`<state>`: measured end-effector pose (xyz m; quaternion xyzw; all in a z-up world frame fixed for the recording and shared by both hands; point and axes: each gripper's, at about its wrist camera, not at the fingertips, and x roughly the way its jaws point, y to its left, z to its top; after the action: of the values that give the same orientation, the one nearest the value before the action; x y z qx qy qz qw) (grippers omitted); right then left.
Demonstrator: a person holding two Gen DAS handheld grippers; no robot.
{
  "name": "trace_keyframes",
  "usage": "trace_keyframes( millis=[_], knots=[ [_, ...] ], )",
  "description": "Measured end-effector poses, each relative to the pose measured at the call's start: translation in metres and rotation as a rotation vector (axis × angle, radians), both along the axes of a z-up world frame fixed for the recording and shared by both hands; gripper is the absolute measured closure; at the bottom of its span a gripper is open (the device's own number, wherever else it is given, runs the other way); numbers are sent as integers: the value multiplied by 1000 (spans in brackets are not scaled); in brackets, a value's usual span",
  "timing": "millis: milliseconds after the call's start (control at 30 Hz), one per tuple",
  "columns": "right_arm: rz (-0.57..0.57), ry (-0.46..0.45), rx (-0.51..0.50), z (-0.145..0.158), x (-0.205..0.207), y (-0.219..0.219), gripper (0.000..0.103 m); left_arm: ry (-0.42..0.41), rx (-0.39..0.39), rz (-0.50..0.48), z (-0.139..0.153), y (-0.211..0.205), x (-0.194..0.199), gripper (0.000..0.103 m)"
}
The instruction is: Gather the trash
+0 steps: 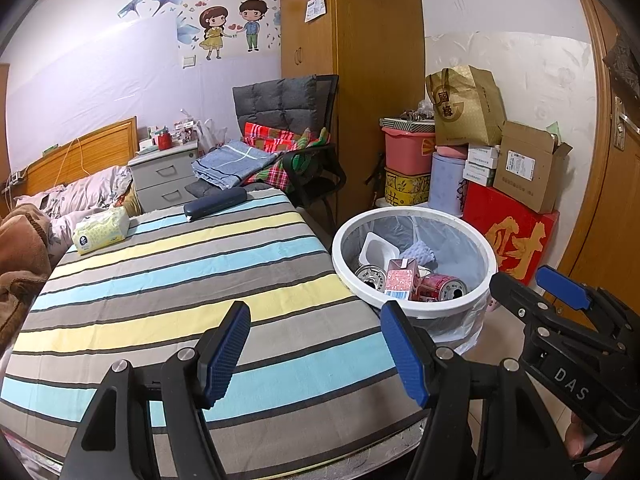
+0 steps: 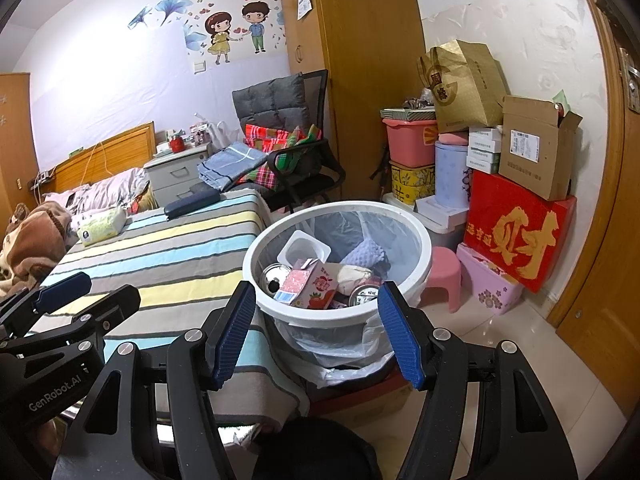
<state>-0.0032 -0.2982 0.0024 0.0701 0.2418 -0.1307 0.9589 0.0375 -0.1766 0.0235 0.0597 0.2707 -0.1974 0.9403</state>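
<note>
A white round bin point(image 1: 432, 309) point(image 2: 312, 315) with a plastic liner stands on the floor at the bed's corner. Inside it lie a pink drink carton point(image 1: 400, 278) point(image 2: 308, 285), a red can point(image 1: 444, 286), silver cans point(image 2: 274, 276) and a white plastic tray point(image 1: 376, 250) point(image 2: 302, 248). My left gripper point(image 1: 316, 354) point(image 2: 92, 292) hangs open over the striped bed sheet point(image 1: 180, 280), with nothing between its blue pads. My right gripper point(image 2: 316, 336) point(image 1: 532, 280) is open just in front of the bin, also holding nothing.
A tissue pack point(image 1: 100, 232) and a dark case point(image 1: 216, 204) lie on the bed. A chair with folded cloths point(image 1: 280, 152) stands behind the bed. Stacked boxes point(image 2: 520, 232), a pink stool point(image 2: 444, 276) and a wooden door point(image 2: 600, 280) crowd the right side.
</note>
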Motion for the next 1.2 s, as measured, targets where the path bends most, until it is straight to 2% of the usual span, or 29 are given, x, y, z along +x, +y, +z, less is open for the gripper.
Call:
trace_keyframes(
  millis=[1200],
  knots=[
    [3, -3, 1, 1, 0, 1, 38, -7, -3, -1, -1, 3, -3, 36]
  ],
)
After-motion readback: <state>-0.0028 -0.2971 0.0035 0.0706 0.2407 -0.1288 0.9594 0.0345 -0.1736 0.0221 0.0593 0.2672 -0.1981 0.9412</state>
